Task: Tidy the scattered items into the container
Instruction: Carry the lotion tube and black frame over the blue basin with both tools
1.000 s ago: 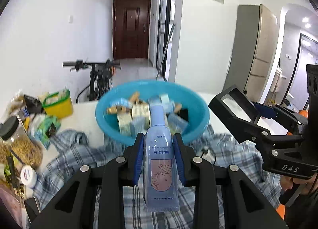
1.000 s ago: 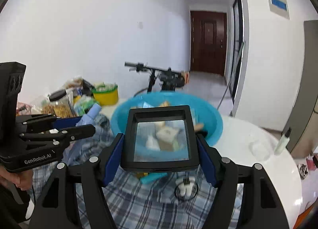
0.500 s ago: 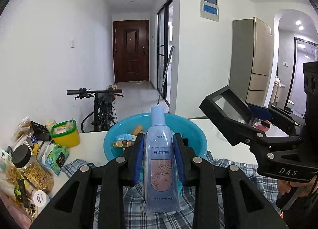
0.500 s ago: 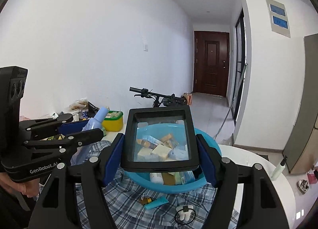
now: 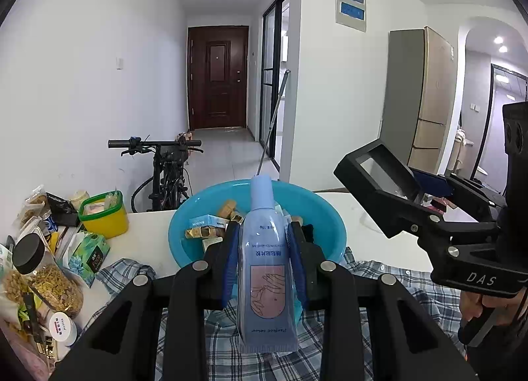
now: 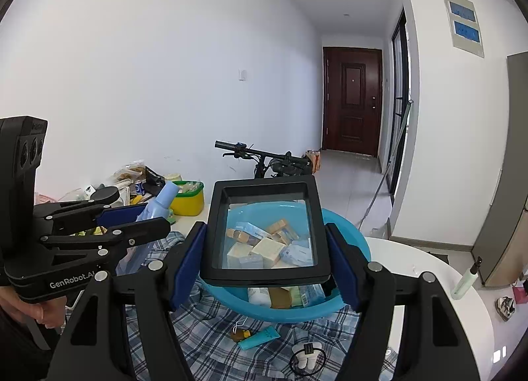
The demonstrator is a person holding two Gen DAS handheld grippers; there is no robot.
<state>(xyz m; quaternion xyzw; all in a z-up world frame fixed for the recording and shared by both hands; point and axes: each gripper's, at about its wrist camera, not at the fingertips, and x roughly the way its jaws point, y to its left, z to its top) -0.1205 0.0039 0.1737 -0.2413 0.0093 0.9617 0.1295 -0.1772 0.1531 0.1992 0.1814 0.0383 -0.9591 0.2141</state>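
My left gripper (image 5: pixel 263 239) is shut on a pale blue tube (image 5: pixel 266 268) with a pink hand drawing, cap pointing away. It hangs just short of the blue basin (image 5: pixel 330 216), which holds several small boxes and packets. My right gripper (image 6: pixel 265 252) is shut on a black-framed square magnifier (image 6: pixel 265 230), held above the near side of the basin (image 6: pixel 356 239). Each gripper shows in the other's view: the right one with the magnifier (image 5: pixel 379 179), the left one with the tube (image 6: pixel 158 206).
A plaid cloth (image 6: pixel 204 341) lies under the basin with a teal tube (image 6: pixel 259 338), a small brown item (image 6: pixel 239 334) and a coiled white charger (image 6: pixel 307 356). Jars, snack bags and a yellow tub (image 5: pixel 104 216) crowd the left. A bicycle (image 5: pixel 165 166) stands behind the white table (image 6: pixel 429 268).
Both grippers rose with their loads and tilted up. The basin sits lower and farther in both views, and more of the hallway shows.
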